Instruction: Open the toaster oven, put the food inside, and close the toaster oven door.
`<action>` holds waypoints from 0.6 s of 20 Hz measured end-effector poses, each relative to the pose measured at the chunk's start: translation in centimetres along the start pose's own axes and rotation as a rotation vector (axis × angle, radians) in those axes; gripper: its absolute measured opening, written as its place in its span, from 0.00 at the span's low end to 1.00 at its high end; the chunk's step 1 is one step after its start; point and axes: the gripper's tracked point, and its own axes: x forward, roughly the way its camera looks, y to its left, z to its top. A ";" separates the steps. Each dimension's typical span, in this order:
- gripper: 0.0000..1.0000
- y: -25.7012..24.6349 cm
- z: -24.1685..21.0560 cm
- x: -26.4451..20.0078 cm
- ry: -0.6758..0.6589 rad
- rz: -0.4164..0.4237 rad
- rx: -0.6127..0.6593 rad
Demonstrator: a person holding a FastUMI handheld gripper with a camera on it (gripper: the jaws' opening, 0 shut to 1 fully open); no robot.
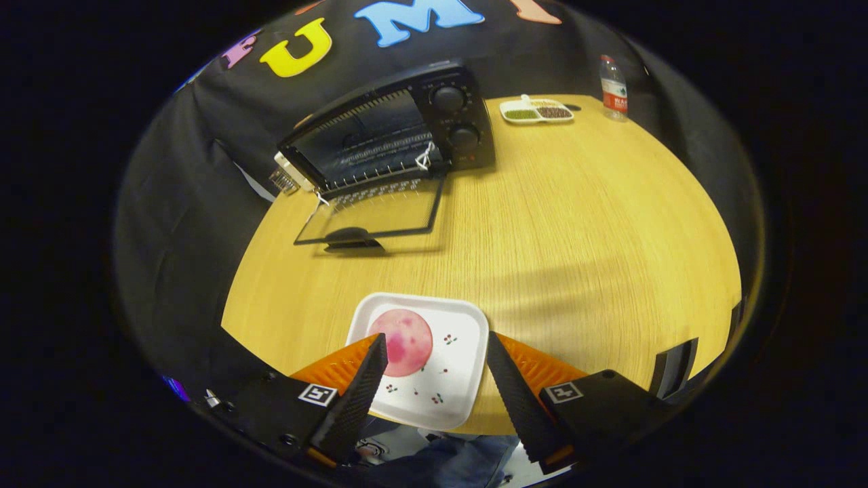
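Note:
A black toaster oven (407,129) stands at the far left of the wooden table (576,224). Its glass door (371,215) lies folded down flat in front of it, and the wire rack (380,177) shows inside. A round pink food item (405,342) rests on a white square plate (447,379) at the table's near edge. My gripper (434,352) is open above the plate. The food lies just beside the left finger (359,393), with the right finger (515,393) over the plate's right edge. Neither finger presses on anything.
A white divided dish (537,110) with green and brown fillings sits at the far side, right of the oven. A plastic water bottle (614,88) stands beyond it. Bare tabletop stretches between plate and oven.

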 end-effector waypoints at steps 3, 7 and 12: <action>0.94 -1.2 -1.6 0.9 0.093 -0.026 0.018; 0.77 -1.4 -2.0 1.6 0.148 -0.017 0.034; 0.24 -2.8 -1.9 2.1 0.187 -0.045 0.047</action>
